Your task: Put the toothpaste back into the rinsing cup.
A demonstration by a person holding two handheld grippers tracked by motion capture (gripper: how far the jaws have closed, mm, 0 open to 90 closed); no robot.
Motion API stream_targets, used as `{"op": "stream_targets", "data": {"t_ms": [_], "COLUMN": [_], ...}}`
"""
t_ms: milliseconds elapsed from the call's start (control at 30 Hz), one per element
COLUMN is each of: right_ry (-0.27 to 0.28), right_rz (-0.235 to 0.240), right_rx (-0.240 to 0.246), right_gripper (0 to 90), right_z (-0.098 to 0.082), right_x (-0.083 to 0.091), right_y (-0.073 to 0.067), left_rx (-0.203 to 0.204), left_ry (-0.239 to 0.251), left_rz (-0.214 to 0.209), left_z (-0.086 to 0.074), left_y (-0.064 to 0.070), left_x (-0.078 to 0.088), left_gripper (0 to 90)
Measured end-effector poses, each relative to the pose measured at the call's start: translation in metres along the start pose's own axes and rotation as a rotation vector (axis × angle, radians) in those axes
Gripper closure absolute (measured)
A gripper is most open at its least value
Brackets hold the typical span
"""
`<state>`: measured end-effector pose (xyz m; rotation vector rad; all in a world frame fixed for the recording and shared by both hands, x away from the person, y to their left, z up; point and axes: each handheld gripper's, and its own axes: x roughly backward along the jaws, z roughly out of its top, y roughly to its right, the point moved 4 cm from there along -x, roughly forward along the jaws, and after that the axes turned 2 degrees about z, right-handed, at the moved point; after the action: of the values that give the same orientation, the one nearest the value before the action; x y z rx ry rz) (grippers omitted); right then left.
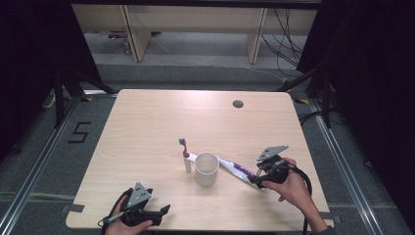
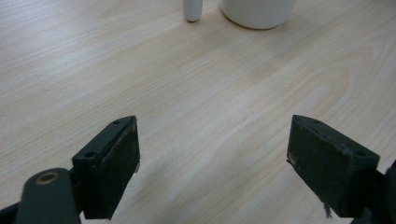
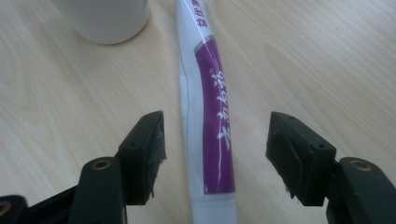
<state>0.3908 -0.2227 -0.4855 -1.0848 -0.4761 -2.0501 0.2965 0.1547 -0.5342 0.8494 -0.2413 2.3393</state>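
toothpaste tube [image 3: 205, 121] btwn R gripper [image 3: 215, 154] jaws — untouched, flat on table [image 3: 327, 56]

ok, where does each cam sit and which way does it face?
High view: above the person's side, facing forward and down at the table; both hands show.
Left gripper view: on the left gripper, low over wood, open jaws.
Right gripper view: on the right gripper, jaws astride the toothpaste tube.
Shared: all three show the white cup.
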Motion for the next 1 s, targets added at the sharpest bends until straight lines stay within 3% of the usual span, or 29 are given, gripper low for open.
{"op": "stream_targets", "data": {"t_ms": [33, 100, 133, 200, 333, 367, 433, 833, 900, 1000], "right_ry": [-0.021, -0.051, -0.054, -0.085, -0.119, -0.135, -0.155, -0.263, -0.266, -0.300], "right_rz": [0.003, 0.000, 0.009, 0.010, 0.015, 0.012, 0.014, 0.043, 0.046, 0.058], "right_rx": [0.015, -0.007, 0.041, 0.023, 0.080, 0.056, 0.082, 0.095, 0.115, 0.104], "right_gripper": [38.5, 39.4, 40.5, 41.3, 42.6, 42.6, 42.8, 49.6, 52.1, 54.2], "right_z": [0.003, 0.007, 0.010, 0.014, 0.023, 0.024, 0.027, 0.036, 0.039, 0.042], "right_x": [-0.001, -0.006, -0.009, -0.015, -0.025, -0.027, -0.032, -0.052, -0.055, -0.057], "right_y": [0.000, -0.003, 0.000, -0.003, 0.000, -0.001, 0.001, 0.003, 0.004, 0.001], "left_rx": [-0.001, 0.000, 0.000, -0.004, -0.007, -0.005, -0.013, -0.010, -0.011, -0.012], "left_ry": [-0.005, -0.002, -0.001, -0.007, -0.008, -0.008, -0.010, -0.001, 0.001, -0.001], "left_rz": [-0.002, -0.008, -0.006, -0.002, -0.014, -0.016, -0.007, -0.019, -0.022, -0.023], "left_z": [0.000, 0.000, 0.000, 0.000, 0.000, 0.000, -0.001, 0.000, 0.001, 0.000], "left_y": [0.000, 0.001, 0.000, 0.000, 0.001, 0.002, 0.001, 0.003, 0.003, 0.003], "left_x": [0.000, 0.000, 0.000, 0.000, 0.001, 0.000, 0.000, 0.001, 0.000, 0.000], "left_gripper": [16.7, 16.7, 16.7, 16.7, 17.1, 17.1, 17.1, 17.1, 17.1, 17.1]}}
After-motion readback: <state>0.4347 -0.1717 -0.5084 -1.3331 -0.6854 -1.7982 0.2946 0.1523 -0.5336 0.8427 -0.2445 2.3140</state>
